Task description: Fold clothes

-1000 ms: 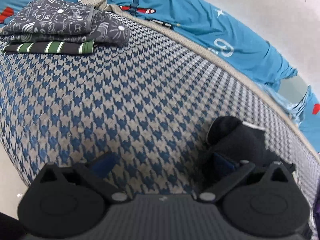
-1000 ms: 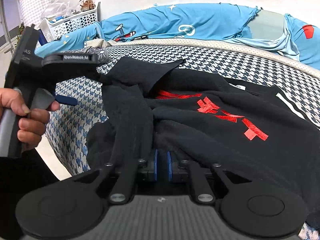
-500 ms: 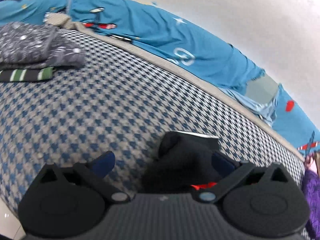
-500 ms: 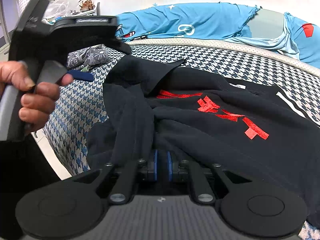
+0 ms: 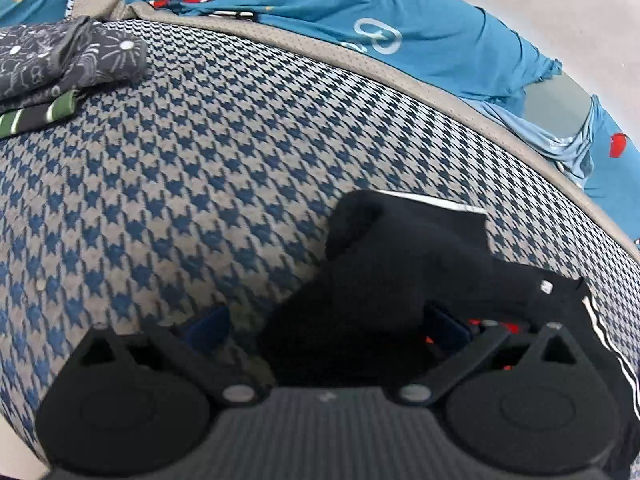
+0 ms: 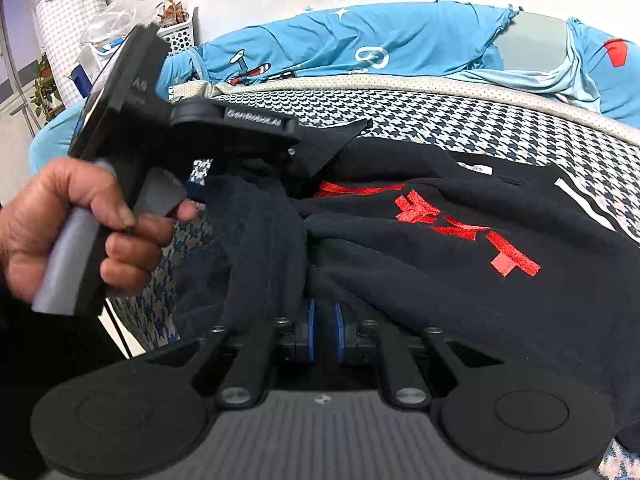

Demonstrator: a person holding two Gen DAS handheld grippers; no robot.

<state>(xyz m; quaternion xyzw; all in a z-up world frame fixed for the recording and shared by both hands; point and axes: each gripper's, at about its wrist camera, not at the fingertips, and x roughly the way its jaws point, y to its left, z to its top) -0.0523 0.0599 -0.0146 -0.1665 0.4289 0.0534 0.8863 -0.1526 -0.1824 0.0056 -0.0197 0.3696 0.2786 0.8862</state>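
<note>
A black sweatshirt (image 6: 440,260) with red print and white stripes lies crumpled on the houndstooth mattress (image 5: 200,180). My right gripper (image 6: 324,334) is shut on its near edge, and black fabric is pinched between the blue pads. My left gripper (image 5: 326,326) is open wide over a bunched black sleeve (image 5: 400,264), which lies between the blue fingers (image 5: 208,324) without being pressed. In the right wrist view a hand (image 6: 80,216) holds that left gripper above the sweatshirt's left side.
A folded pile (image 5: 68,64) of grey patterned and green-striped clothes sits at the mattress's far left. Blue printed bedding (image 5: 400,20) is heaped along the wall behind. A white basket (image 6: 176,36) stands at the back left. The mattress edge drops off at the near left.
The left gripper has moved right, from bare mattress to over the black sleeve, which now lies between its fingers. The right gripper and its grip have not changed.
</note>
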